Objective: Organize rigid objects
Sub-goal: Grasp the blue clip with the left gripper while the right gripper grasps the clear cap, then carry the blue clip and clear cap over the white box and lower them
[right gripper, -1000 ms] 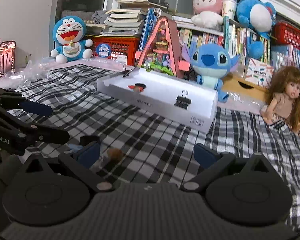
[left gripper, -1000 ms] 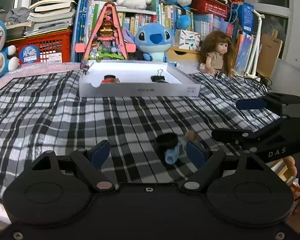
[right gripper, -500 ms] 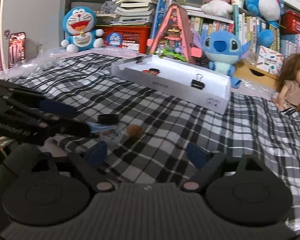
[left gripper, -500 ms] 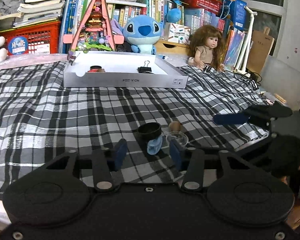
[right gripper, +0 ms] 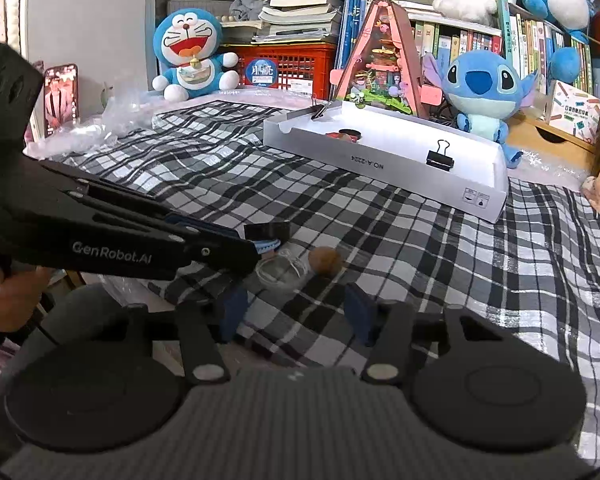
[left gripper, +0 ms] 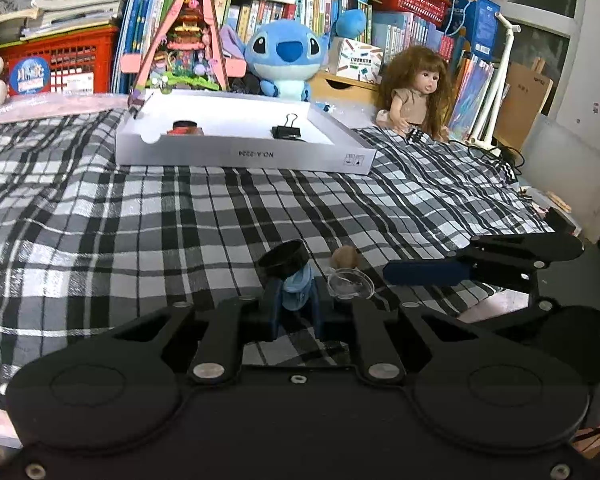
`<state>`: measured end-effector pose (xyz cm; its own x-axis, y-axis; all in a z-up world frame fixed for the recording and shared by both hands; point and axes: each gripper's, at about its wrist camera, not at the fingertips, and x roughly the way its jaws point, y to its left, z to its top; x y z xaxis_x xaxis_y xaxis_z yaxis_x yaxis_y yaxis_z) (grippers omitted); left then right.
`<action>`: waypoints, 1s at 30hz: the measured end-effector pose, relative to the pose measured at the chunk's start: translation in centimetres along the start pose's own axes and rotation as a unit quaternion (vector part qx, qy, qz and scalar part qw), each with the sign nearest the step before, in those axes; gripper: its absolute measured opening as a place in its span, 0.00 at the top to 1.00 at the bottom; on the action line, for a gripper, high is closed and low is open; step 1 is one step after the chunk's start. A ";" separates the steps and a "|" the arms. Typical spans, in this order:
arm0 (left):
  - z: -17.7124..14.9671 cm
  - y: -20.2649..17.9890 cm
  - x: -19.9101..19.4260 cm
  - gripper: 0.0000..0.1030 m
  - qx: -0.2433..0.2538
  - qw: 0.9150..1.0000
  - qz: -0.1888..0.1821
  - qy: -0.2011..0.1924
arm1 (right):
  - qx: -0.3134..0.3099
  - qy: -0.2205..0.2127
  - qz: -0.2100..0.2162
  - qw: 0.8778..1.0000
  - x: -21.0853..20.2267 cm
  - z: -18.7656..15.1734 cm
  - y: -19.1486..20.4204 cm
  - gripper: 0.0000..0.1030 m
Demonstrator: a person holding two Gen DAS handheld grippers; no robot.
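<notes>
My left gripper [left gripper: 294, 296] is shut on a small blue piece [left gripper: 296, 285] near the front edge of the checked cloth. A black round cap [left gripper: 282, 258] leans against that piece; I cannot tell whether they are joined. A clear little dish [left gripper: 350, 284] and a brown ball [left gripper: 345, 257] lie just to its right. In the right wrist view the left gripper [right gripper: 260, 249] reaches in from the left over the dish [right gripper: 278, 272]. My right gripper [right gripper: 296, 310] is closing, with nothing pressed between its pads. The dish and ball [right gripper: 325, 260] lie just beyond its tips.
A white tray [left gripper: 240, 156] stands farther back on the cloth, holding a black binder clip [left gripper: 286, 132] and a red-and-black item [left gripper: 186, 128]. Plush toys, a doll [left gripper: 414, 88], books and a red crate line the back. The cloth's front edge is close under both grippers.
The left jaws closed from wide apart onto the small blue piece. The right jaws narrowed, and the right gripper came nearer to the dish and ball.
</notes>
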<state>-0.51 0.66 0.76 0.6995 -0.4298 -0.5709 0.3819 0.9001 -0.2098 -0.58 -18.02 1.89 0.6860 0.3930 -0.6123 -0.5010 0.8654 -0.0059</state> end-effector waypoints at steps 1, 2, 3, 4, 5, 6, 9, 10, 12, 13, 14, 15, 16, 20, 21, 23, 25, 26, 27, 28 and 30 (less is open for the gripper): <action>0.0 0.0 -0.2 0.86 0.002 1.000 0.001 -0.002 | 0.006 -0.001 0.003 1.000 0.1 0.1 0.0 0.44; 0.0 0.0 -0.3 0.86 0.003 1.000 0.002 -0.003 | 0.012 -0.001 0.006 1.000 0.2 0.2 -0.1 0.47; 0.0 0.1 -0.5 0.86 0.004 1.000 0.003 -0.005 | 0.018 -0.001 0.009 1.000 0.3 0.3 -0.1 0.49; 0.0 0.1 -0.7 0.86 0.004 1.000 0.005 -0.007 | 0.025 -0.001 0.014 1.000 0.4 0.4 -0.2 0.51; 0.0 0.2 -0.9 0.86 0.004 1.000 0.006 -0.010 | 0.029 -0.002 0.018 0.999 0.5 0.5 -0.2 0.53; 0.0 0.3 -1.1 0.86 0.004 1.000 0.007 -0.012 | 0.033 -0.003 0.021 0.999 0.6 0.6 -0.1 0.54; 0.1 0.5 -1.5 0.86 -0.002 1.000 0.006 -0.016 | 0.036 -0.001 0.022 0.999 1.0 0.8 0.1 0.66; 0.1 0.6 -1.6 0.86 -0.003 1.000 0.007 -0.017 | 0.037 0.000 0.020 0.999 1.1 0.9 0.1 0.68; 0.1 0.7 -1.8 0.86 -0.005 1.000 0.008 -0.020 | 0.040 -0.005 0.019 0.999 1.0 0.9 0.2 0.68; 0.1 0.7 -1.9 0.86 -0.005 1.000 0.008 -0.021 | 0.040 -0.007 0.019 0.999 1.0 1.0 0.2 0.68; 0.1 0.8 -1.9 0.86 -0.006 1.000 0.009 -0.022 | 0.040 -0.009 0.018 0.999 0.9 1.0 0.2 0.68; 0.1 0.8 -2.1 0.86 -0.006 1.000 0.008 -0.023 | 0.041 -0.012 0.016 0.999 0.7 1.1 0.2 0.68; 0.2 0.8 -2.2 0.86 -0.006 1.000 0.007 -0.025 | 0.041 -0.014 0.014 0.999 0.6 1.1 0.1 0.68; 0.6 1.3 -2.7 0.86 -0.025 0.999 -0.018 -0.035 | 0.049 -0.023 0.004 0.999 0.1 1.4 -0.3 0.68; 0.7 1.4 -2.8 0.86 -0.030 0.999 -0.020 -0.038 | 0.051 -0.024 0.001 0.998 0.1 1.4 -0.4 0.68; 1.0 1.5 -2.8 0.86 -0.030 0.999 -0.012 -0.042 | 0.057 -0.026 -0.007 0.998 0.0 1.5 -0.8 0.68; 1.1 1.6 -2.7 0.86 -0.030 0.999 -0.004 -0.043 | 0.063 -0.027 -0.012 0.998 0.0 1.6 -1.1 0.68; 1.2 1.7 -2.6 0.86 -0.031 0.999 -0.002 -0.042 | 0.066 -0.028 -0.015 0.997 0.0 1.6 -1.2 0.68; 1.2 1.7 -2.5 0.86 -0.032 0.999 -0.001 -0.041 | 0.069 -0.028 -0.017 0.997 -0.1 1.6 -1.4 0.68; 1.2 1.7 -2.4 0.86 -0.032 0.999 0.002 -0.040 | 0.072 -0.028 -0.020 0.997 -0.1 1.6 -1.5 0.68; 1.3 1.7 -2.2 0.86 -0.032 0.999 0.007 -0.038 | 0.076 -0.030 -0.024 0.996 -0.2 1.6 -1.7 0.68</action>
<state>-0.62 3.10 2.72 0.7495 -0.4197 -0.5119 0.3348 0.9075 -0.2539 1.00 -19.11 3.32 0.7391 0.3645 -0.5664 -0.3848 0.9187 0.0891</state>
